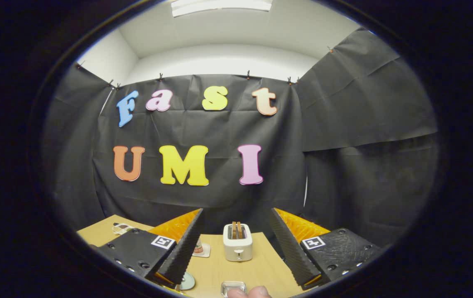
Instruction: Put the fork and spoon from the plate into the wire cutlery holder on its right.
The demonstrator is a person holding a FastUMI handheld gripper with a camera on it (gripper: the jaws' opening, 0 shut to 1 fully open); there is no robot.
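We've got the black cloth wall (220, 174) taking up most of what we see, with white ceiling and a light fixture (222, 6) above it. Below that is the wooden desk (257, 265), light tan, running off toward the wall.

Our claw (235, 248) is up off the desk with the two fingers spread wide apart and nothing between them, so it isn't gripping anything. The gap between the fingers looks straight across the desk top.

Right in that gap, a bit beyond the fingertips, sits a white toaster (237, 242) with two brownish slices standing in its slots. Just beside the left finger there's a small cup on a pale coaster (201, 249), partly hidden by the finger. Further left, past that finger, some small clear-ish item (121, 228) lies near the desk's far corner; we can't tell what it is.

Nearest to us, between the fingers, there's a small shiny metal tray or dish (233, 286), with a person's fingertip (253, 292) showing just by it. A round greenish disc (187, 282) peeks out under the left finger.

We can't make out the fork, spoon, plate or wire holder here.
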